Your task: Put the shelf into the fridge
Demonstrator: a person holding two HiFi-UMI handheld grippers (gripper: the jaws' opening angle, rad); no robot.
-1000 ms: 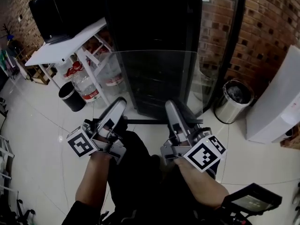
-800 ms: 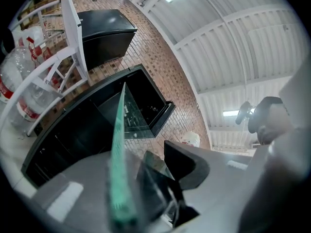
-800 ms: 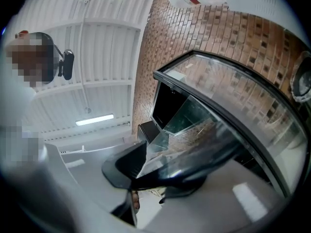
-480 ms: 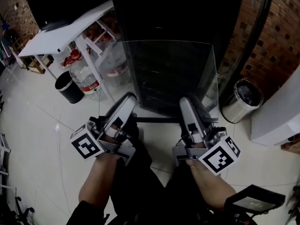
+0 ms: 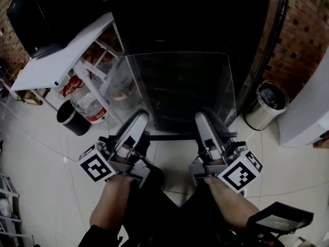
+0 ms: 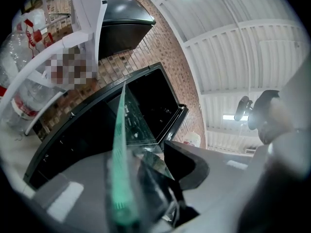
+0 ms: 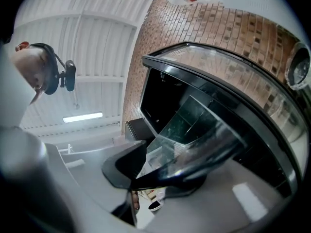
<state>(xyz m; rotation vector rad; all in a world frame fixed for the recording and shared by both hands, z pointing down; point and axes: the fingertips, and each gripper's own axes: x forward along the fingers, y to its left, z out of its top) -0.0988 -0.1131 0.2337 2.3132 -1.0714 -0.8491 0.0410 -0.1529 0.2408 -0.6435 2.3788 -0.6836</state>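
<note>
A clear glass shelf [image 5: 180,86] with a dark front strip hangs level in front of the black fridge [image 5: 190,14], whose open inside is dark. My left gripper [image 5: 141,119] is shut on the shelf's near edge at the left, and my right gripper [image 5: 202,119] is shut on that edge at the right. In the left gripper view the greenish glass edge [image 6: 118,169] runs between the jaws toward the fridge [image 6: 146,96]. The right gripper view shows the shelf [image 7: 194,135] clamped by its dark strip, with the fridge opening [image 7: 160,96] behind.
A white table [image 5: 56,60] stands to the left of the fridge, with large water bottles [image 5: 85,104] under it and a black bin [image 5: 71,118] on the tiled floor. At the right are a steel bin [image 5: 264,104], a white cabinet [image 5: 308,112] and a brick wall [image 5: 303,30].
Both grippers have carried the shelf forward, closer to the fridge front and a little lower. Both grips on the near edge are the same.
</note>
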